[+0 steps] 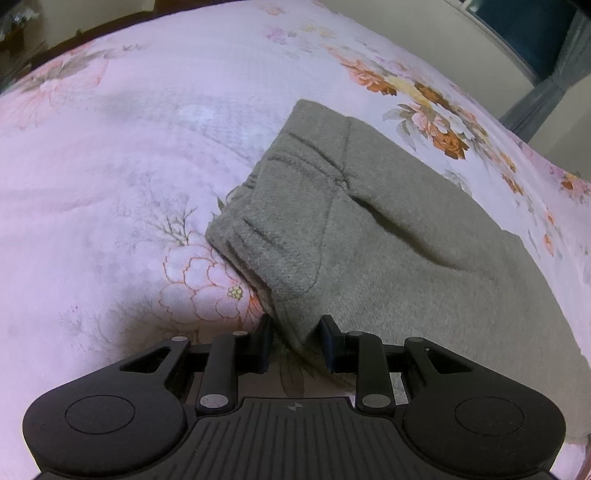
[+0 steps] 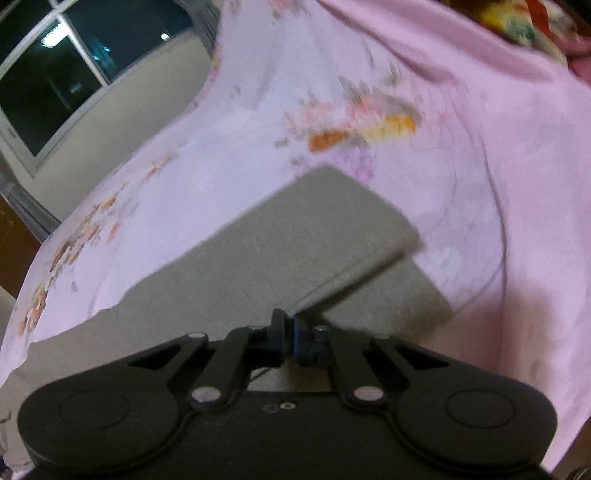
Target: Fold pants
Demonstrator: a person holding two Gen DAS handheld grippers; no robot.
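The grey fleece pants lie on a pink floral bedsheet, waistband and pocket toward the upper left in the left wrist view. My left gripper is open, its jaws on either side of the near waist corner of the pants. In the right wrist view the pants lie as a folded leg panel over a lower layer. My right gripper is shut on the near edge of the top layer of the pants. That view is blurred.
The bedsheet covers the whole bed, with wrinkles at the right. A window and wall lie beyond the bed's far edge. A curtain hangs at the upper right. Colourful bedding sits at the top right.
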